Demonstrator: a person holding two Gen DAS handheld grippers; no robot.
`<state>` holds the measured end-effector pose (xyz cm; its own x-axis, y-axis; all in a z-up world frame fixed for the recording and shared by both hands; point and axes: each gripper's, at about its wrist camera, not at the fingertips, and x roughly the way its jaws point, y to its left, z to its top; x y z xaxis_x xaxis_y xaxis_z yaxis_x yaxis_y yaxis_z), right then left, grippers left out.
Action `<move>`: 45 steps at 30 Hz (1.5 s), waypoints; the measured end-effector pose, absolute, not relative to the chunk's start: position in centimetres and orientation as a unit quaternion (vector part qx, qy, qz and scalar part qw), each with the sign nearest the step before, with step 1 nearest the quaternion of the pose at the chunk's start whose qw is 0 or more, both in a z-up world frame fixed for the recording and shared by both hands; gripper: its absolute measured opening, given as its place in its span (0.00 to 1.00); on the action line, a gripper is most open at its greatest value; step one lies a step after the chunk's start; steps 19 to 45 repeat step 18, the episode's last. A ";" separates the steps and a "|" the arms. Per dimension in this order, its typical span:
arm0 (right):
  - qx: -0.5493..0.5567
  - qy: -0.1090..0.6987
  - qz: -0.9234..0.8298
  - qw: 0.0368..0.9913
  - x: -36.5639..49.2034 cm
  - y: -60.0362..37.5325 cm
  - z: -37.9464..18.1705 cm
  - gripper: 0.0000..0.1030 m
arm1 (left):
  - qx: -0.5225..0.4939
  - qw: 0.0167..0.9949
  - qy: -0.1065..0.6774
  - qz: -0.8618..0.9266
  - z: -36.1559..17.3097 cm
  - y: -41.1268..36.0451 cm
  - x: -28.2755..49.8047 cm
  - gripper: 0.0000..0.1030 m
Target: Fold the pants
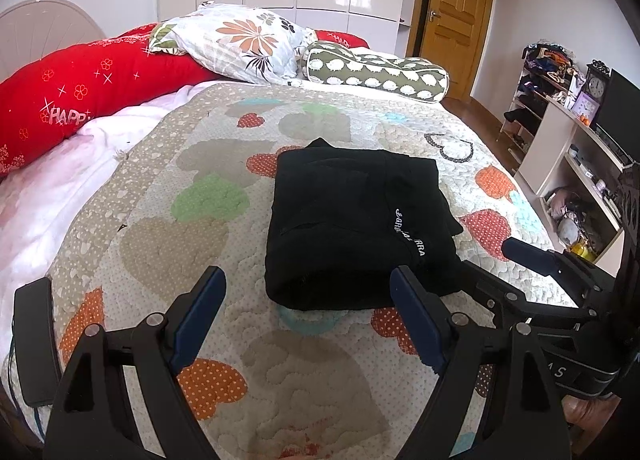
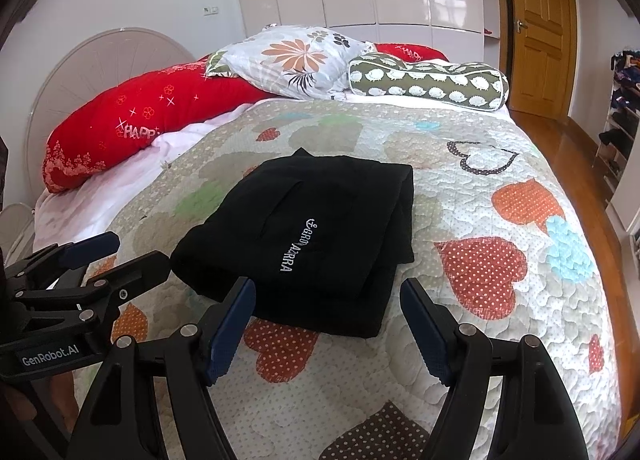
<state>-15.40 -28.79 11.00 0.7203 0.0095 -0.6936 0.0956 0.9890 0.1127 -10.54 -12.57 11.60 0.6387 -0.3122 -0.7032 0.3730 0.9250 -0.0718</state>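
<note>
The black pants (image 1: 352, 228) lie folded into a compact stack mid-bed, toward the foot edge. Left tool (image 1: 308, 320) and right tool (image 2: 328, 324) hover spread, empty; best only to square the layers gently.

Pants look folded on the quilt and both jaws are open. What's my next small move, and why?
Probably just back both grippers away. The black pants already lie as a compact stack on the quilt; the left gripper and right gripper stand open and empty. One lower layer sticks out at the near edge, so a light nudge is optional.
</note>
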 end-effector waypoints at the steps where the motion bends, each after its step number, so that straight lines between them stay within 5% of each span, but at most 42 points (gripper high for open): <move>1: 0.070 0.374 -0.023 0.925 -15.4 -28.8 11.0 0.74 | 0.040 0.904 0.381 -0.190 11.6 -12.6 -10.5 0.82; 45: 0.066 0.372 -0.021 0.925 -16.8 -28.7 11.3 0.74 | 0.038 0.905 0.376 -0.195 12.0 -11.9 -11.6 0.82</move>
